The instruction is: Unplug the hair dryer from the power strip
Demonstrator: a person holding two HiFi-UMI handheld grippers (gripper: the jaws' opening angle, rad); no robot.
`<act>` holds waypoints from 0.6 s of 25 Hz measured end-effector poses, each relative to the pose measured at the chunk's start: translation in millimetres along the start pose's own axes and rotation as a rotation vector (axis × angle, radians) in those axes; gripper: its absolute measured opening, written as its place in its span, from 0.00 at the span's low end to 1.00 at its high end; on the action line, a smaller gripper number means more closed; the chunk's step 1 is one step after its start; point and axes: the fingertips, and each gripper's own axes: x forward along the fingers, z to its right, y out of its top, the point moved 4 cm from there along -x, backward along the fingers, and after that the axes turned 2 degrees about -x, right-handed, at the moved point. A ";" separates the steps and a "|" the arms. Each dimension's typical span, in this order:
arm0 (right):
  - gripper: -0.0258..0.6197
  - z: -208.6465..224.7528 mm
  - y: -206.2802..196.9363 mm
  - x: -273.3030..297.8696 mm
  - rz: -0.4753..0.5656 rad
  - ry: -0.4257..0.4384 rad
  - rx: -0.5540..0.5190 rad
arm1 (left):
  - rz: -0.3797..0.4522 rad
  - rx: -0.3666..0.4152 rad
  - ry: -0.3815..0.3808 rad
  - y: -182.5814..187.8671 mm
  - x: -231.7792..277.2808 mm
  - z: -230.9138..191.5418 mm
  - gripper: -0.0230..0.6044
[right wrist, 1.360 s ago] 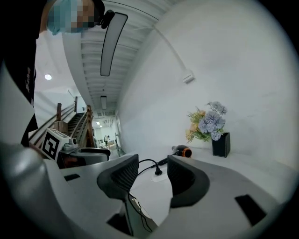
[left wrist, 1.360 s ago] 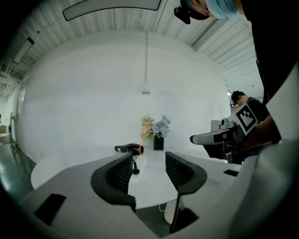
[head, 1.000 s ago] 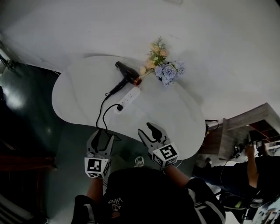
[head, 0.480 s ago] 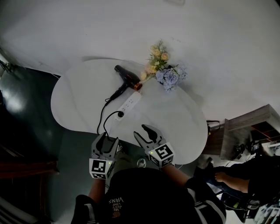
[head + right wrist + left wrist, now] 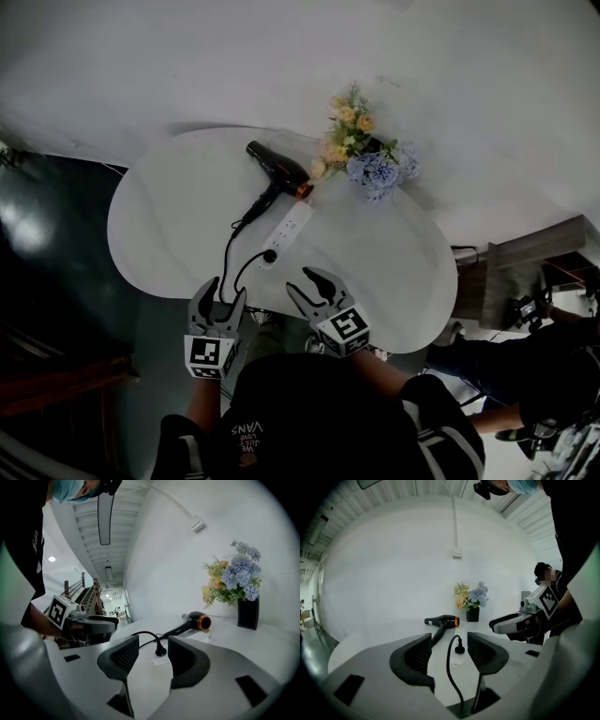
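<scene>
A black hair dryer (image 5: 275,171) with an orange ring lies at the back of the white table (image 5: 375,244); it also shows as the hair dryer (image 5: 441,620) and the hair dryer (image 5: 194,621). Its cord loops to a black plug (image 5: 269,255) set in the near end of a white power strip (image 5: 287,232). The plug (image 5: 459,647) and plug (image 5: 161,650) stand upright ahead of both grippers. My left gripper (image 5: 218,293) and right gripper (image 5: 313,287) hover open at the table's near edge, short of the plug, holding nothing.
A black vase of blue and yellow flowers (image 5: 366,155) stands at the back right of the table, close to the dryer's nozzle. A wooden shelf unit (image 5: 534,262) sits to the right beyond the table. Dark floor (image 5: 56,234) lies to the left.
Both grippers have edged forward toward the table's near edge and the plug. The dryer, strip and cord have not moved.
</scene>
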 end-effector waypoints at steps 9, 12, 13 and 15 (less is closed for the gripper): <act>0.31 -2.7 -6.4 44.9 -0.014 -0.027 -0.016 | 0.030 0.033 -0.072 10.9 31.9 -45.6 0.42; 0.31 -3.5 -9.0 57.4 -0.028 -0.049 -0.020 | -0.013 0.042 -0.102 9.0 41.7 -57.6 0.42; 0.31 -2.9 -10.2 61.4 -0.030 -0.057 -0.019 | -0.031 0.047 -0.112 8.5 45.8 -61.5 0.42; 0.31 -1.6 -12.9 68.9 -0.034 -0.069 -0.020 | -0.030 0.058 -0.129 10.3 55.1 -69.5 0.42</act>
